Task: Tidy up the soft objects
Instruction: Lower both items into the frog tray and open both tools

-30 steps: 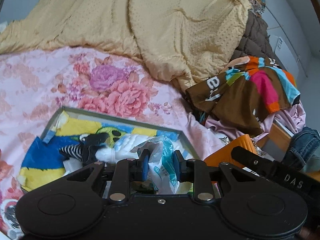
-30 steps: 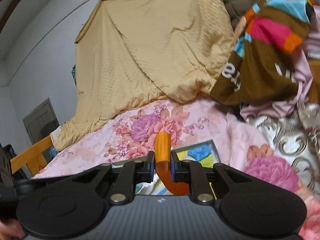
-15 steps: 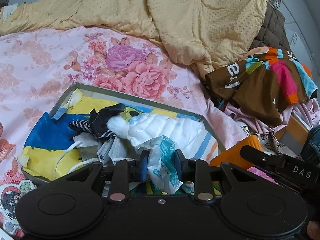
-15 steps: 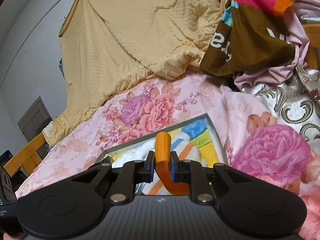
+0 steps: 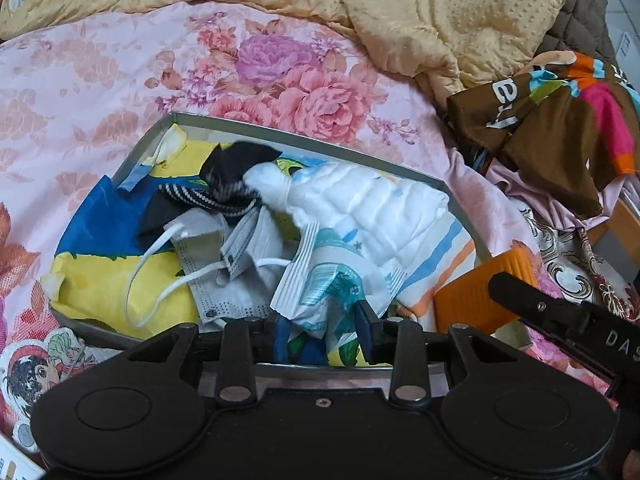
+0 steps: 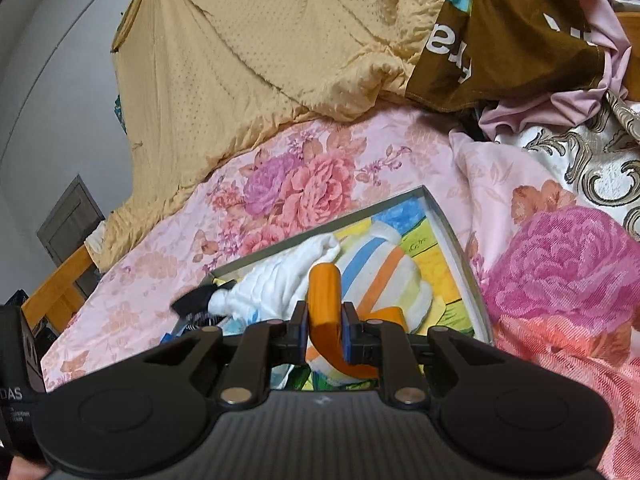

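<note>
A: Pink floral sheet [image 5: 100, 92] carries the tray [image 5: 360, 156]; tan blanket [image 5: 440, 12] lies beyond the tray.

B: Contents?

A: White cloth [image 5: 360, 196], masks [image 5: 224, 264], dark sock [image 5: 232, 172], all inside.

B: Grippers?

A: Left gripper [image 5: 324, 334] has just been opening, a packet [image 5: 320, 300] loose between its jaws. Right gripper [image 6: 325, 334] clamps an orange strip [image 6: 325, 296] over the tray.

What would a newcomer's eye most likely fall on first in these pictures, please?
Probably the shallow grey tray on the pink floral bedspread, heaped with face masks, a black sock and a white diaper. Next, the orange silicone piece clamped in the right gripper over the tray.
</note>
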